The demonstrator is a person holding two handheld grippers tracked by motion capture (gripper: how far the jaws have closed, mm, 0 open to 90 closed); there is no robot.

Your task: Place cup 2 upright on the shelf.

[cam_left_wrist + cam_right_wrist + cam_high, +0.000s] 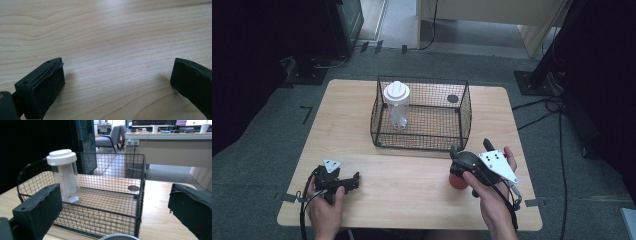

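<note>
A black wire basket [422, 137] stands at the back middle of the wooden table [412, 185]. Inside it, at its left end, a clear jar with a white lid [397, 102] stands upright. My right gripper [469, 148] is held just in front of the basket's right corner, open and empty, facing the basket [110, 220] and the jar [64, 177]. A red round object [456, 181] sits on the table under that gripper's body; a grey rim [118, 237] peeks in at the bottom edge between the jaws. My left gripper [356, 181] rests open near the front left, jaws [117, 72] wide over bare wood.
A small dark round disc [453, 98] lies on the table at the basket's back right, also the disc [133, 188] seen through the mesh. Black stands and cables surround the table on the grey carpet. A desk and office chair stand far behind.
</note>
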